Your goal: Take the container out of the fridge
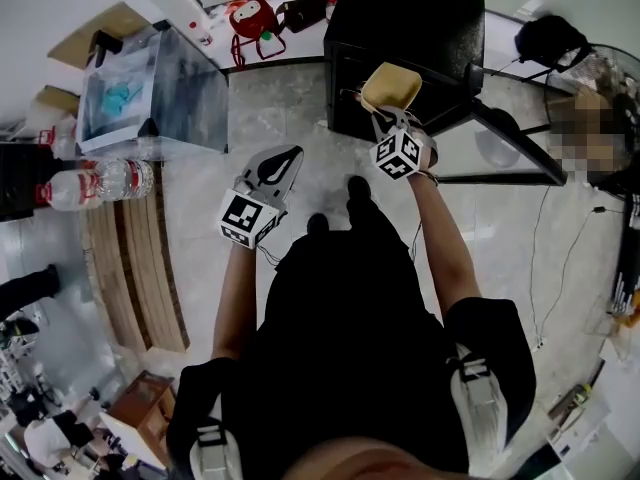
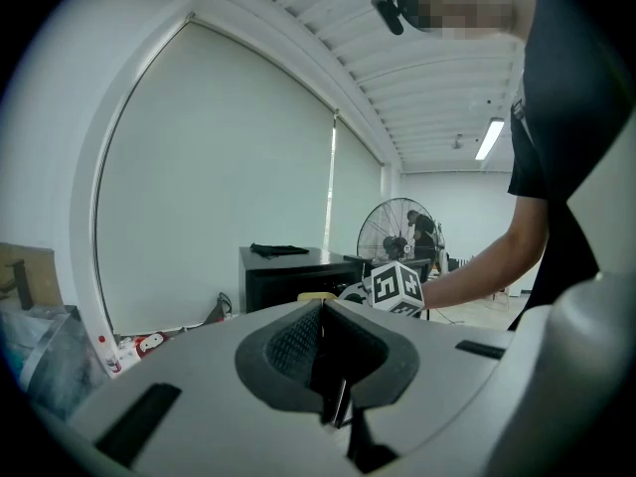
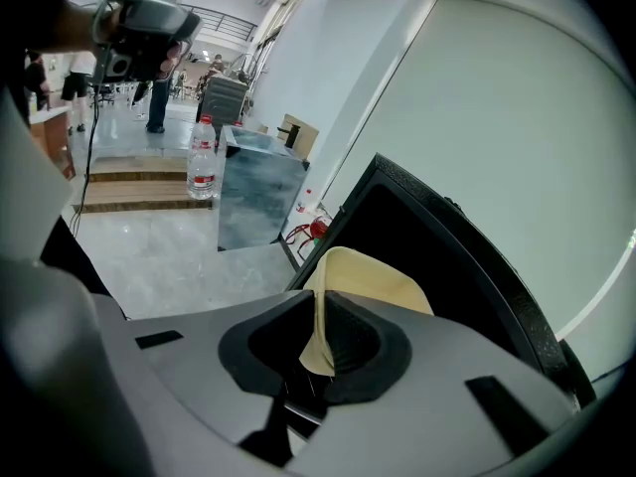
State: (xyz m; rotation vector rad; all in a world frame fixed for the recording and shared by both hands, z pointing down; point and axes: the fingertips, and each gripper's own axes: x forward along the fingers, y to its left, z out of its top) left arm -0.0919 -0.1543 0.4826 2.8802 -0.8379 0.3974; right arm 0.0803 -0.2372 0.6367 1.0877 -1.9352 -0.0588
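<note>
A cream, shallow container (image 1: 392,86) hangs in front of the small black fridge (image 1: 400,23), at its open front. My right gripper (image 1: 393,120) is shut on the container's near rim. In the right gripper view the container's thin wall (image 3: 370,281) runs between the pads and the fridge's dark inside (image 3: 452,266) lies behind it. My left gripper (image 1: 278,166) is held lower left of the fridge, away from it, shut with nothing in it. In the left gripper view its jaws (image 2: 320,311) meet, and the fridge (image 2: 288,274) and the right gripper's marker cube (image 2: 397,288) show beyond them.
The fridge door (image 1: 505,143) stands swung open to the right. A grey metal box (image 1: 150,93) stands at the left, with water bottles (image 1: 95,180) and wooden planks (image 1: 135,268) beside it. A red bag (image 1: 250,18) lies by the wall. A cable (image 1: 545,268) runs across the floor.
</note>
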